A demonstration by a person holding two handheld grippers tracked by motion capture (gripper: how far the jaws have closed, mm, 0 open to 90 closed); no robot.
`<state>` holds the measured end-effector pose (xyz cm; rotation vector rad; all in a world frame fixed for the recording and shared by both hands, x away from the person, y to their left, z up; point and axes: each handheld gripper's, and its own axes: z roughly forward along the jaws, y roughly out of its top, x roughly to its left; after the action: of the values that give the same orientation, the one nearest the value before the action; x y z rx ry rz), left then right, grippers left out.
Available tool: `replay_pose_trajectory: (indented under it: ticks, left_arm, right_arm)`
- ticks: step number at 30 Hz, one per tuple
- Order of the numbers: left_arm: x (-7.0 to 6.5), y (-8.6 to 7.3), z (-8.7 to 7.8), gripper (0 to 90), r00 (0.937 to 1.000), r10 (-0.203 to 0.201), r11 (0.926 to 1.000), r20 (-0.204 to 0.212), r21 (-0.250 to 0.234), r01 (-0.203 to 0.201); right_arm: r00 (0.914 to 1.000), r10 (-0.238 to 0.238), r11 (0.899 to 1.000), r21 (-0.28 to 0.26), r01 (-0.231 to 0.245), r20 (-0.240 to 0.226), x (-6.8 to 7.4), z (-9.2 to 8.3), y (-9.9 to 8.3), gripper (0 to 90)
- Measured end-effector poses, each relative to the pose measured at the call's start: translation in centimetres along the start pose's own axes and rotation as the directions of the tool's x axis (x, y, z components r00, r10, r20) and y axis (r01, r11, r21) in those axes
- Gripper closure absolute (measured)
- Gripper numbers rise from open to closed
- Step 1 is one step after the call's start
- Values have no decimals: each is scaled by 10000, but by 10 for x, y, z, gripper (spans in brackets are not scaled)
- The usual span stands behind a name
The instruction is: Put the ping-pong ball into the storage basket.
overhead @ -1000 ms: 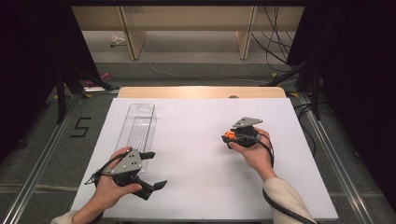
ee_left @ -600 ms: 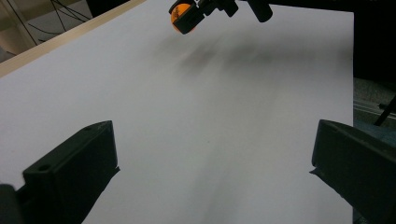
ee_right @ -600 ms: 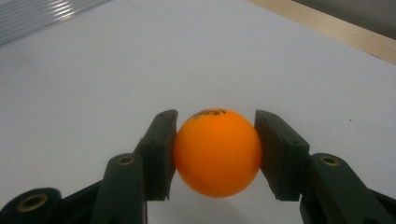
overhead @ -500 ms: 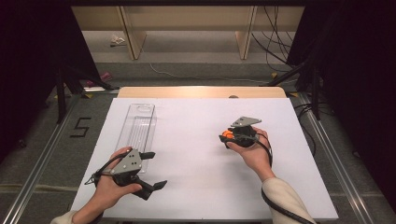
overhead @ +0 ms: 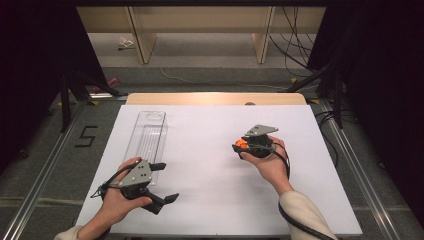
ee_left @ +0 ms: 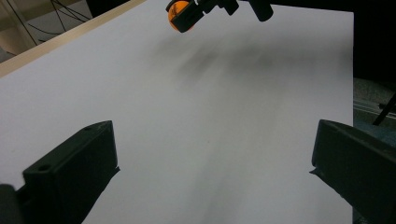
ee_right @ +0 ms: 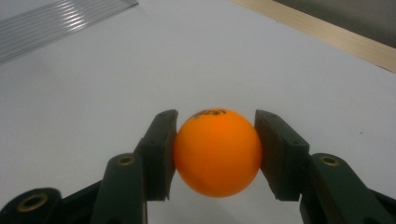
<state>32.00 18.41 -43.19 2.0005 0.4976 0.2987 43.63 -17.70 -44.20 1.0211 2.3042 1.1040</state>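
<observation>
A white table [overhead: 210,200] with a pale wooden far edge stands on a grey floor [overhead: 45,165] in a dark-sided room, with wooden furniture [overhead: 200,22] and loose cables [overhead: 295,45] beyond it and the figure 5 [overhead: 86,136] marked on the floor to the left. A clear plastic tray [overhead: 148,137], long and ribbed, lies on the left half of the table, running from near to far. The person's right hand [overhead: 270,167] holds the right gripper [overhead: 241,146] over the right-centre of the table, well apart from the tray, its fingers [ee_right: 161,154] closed on an orange ball [ee_right: 217,151]. In the right gripper view the ball sits squarely between the two pads, touching both, with dark print on its top; the tray's ribbed edge shows at the upper left and the wooden table edge at the upper right. The left hand [overhead: 120,200] holds the left gripper [overhead: 166,182] at the near left of the table, just beside the tray's near end, its fingers [ee_left: 74,172] spread wide apart with nothing between them. In the left gripper view bare white tabletop lies between the two fingers, and the ball shows at the top, held in the other gripper above its soft shadow. A cable trails from each gripper, the right one running back along a pale sleeve [overhead: 305,215].
</observation>
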Motion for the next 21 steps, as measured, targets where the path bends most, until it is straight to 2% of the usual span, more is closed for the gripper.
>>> replay_pose_trajectory:
  ticks: [21]
  left_arm:
    - [0, 0, 0, 0, 10000, -3, 10000, 7, -6, 3]
  right_arm:
    - [9999, -44, 9998, -193, 42, -113, 4, -2, 5, 514]
